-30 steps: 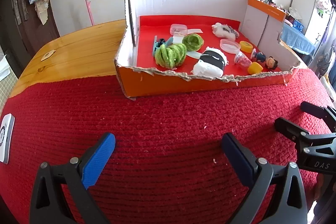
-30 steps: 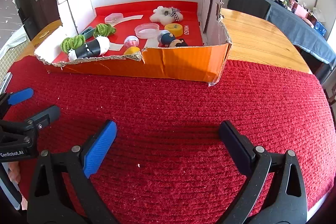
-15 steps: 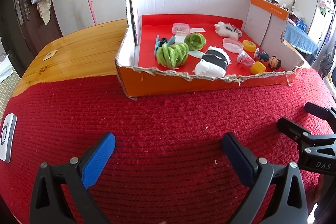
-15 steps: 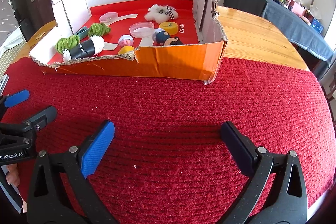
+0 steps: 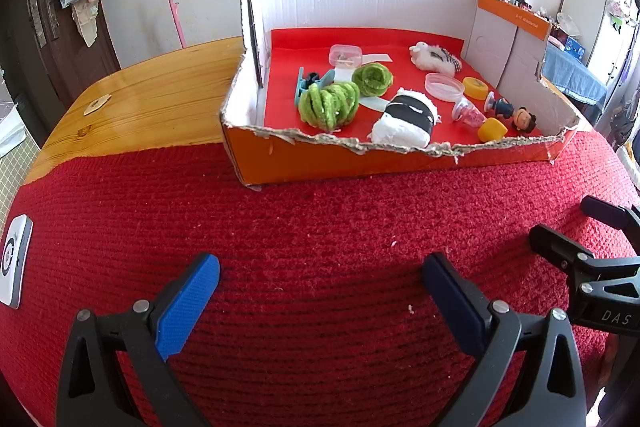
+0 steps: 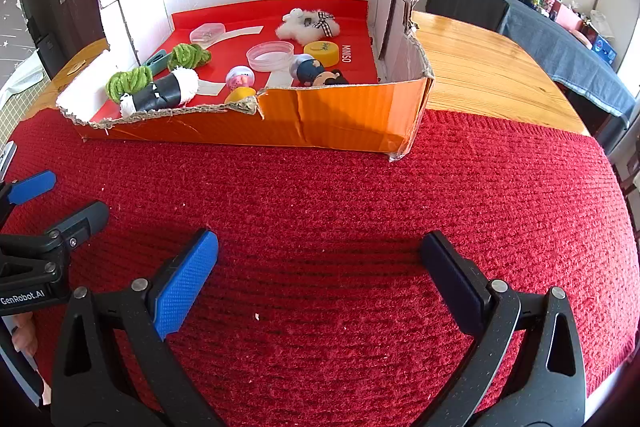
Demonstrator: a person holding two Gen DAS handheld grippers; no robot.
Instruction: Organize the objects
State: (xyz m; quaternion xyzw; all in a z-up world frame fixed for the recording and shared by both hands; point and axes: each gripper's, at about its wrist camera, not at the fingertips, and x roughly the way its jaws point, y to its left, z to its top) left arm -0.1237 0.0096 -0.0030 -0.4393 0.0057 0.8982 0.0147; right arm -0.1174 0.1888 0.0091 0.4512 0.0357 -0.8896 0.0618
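Observation:
An orange cardboard box (image 5: 360, 159) (image 6: 340, 115) with a red floor stands on the red mat. Inside lie two green yarn coils (image 5: 330, 103) (image 6: 128, 81), a white and black plush roll (image 5: 406, 119) (image 6: 160, 93), a white fluffy toy (image 5: 434, 57) (image 6: 308, 25), a clear round lid (image 5: 444, 87) (image 6: 270, 55), a yellow cap (image 5: 475, 87) (image 6: 321, 51), small figurines (image 5: 514, 113) (image 6: 316, 73) and a clear small case (image 5: 345, 54) (image 6: 207, 33). My left gripper (image 5: 320, 291) is open and empty above the mat. My right gripper (image 6: 318, 267) is open and empty too.
The red knit mat (image 5: 320, 227) covers the near part of a wooden table (image 5: 152, 99) (image 6: 480, 67). A white device (image 5: 14, 267) lies at the mat's left edge. A dark blue cloth-covered table (image 6: 560, 39) stands to the right.
Both grippers have drifted slightly, so the box appears a little lower and nearer in both views. Both stay open and empty.

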